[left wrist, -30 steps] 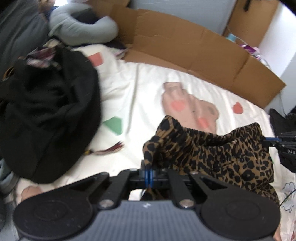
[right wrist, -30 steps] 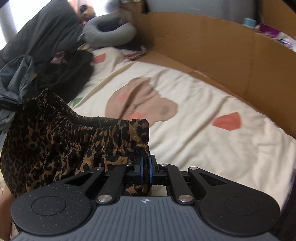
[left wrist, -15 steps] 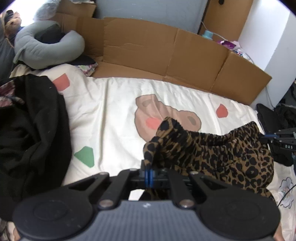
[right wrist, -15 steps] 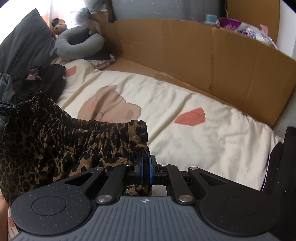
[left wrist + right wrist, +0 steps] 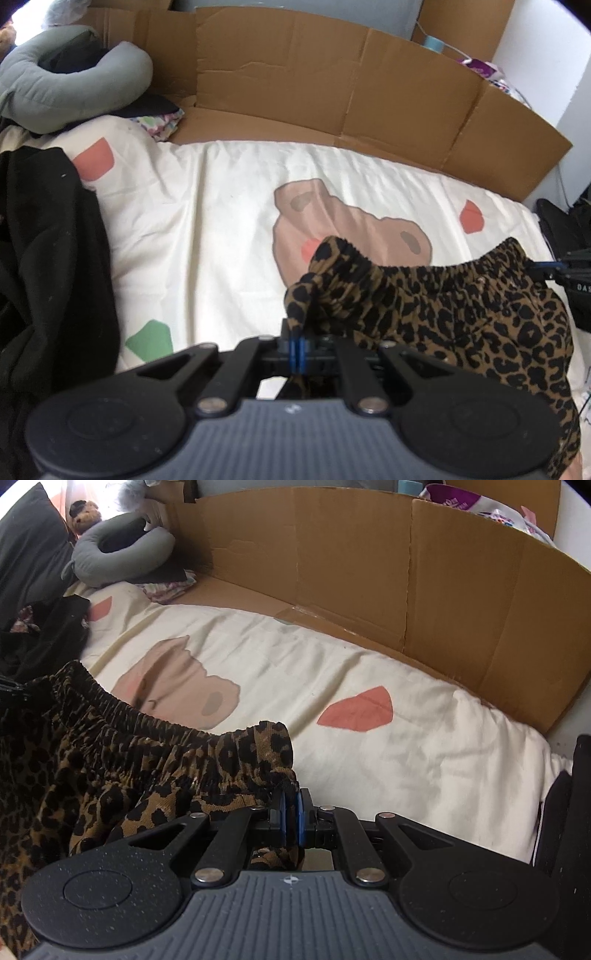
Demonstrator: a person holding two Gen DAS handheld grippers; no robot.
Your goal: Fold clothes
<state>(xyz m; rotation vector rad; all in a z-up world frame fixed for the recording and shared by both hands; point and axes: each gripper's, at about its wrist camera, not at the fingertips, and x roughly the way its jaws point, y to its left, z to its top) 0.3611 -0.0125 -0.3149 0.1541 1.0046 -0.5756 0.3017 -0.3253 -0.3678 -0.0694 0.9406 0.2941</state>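
Cream bedsheet [image 5: 229, 206] with pink bear print and coloured patches covers the work surface; brown cardboard panels [image 5: 332, 96] stand along its far edge. Leopard-print garment [image 5: 443, 306] hangs stretched by its elastic waistband above the near part of the bedsheet, lower cloth draping down toward the camera side. Left gripper [image 5: 297, 349]: blue pads pressed together, pinching one waistband corner, cloth bunched just above the pads. Right gripper [image 5: 290, 821]: pads likewise clamped on the opposite waistband corner, fabric visible between and below them. In the left wrist view the right gripper's tip shows at the far right end of the waistband; in the right wrist view the left gripper's tip shows at the far left end. Waistband sags slightly between the two holds. Black clothing pile [image 5: 48, 266] lies on the left side of the bedsheet, apart from the garment. Grey neck pillow [image 5: 74, 81] rests at the bedsheet's far left corner, beside the cardboard.
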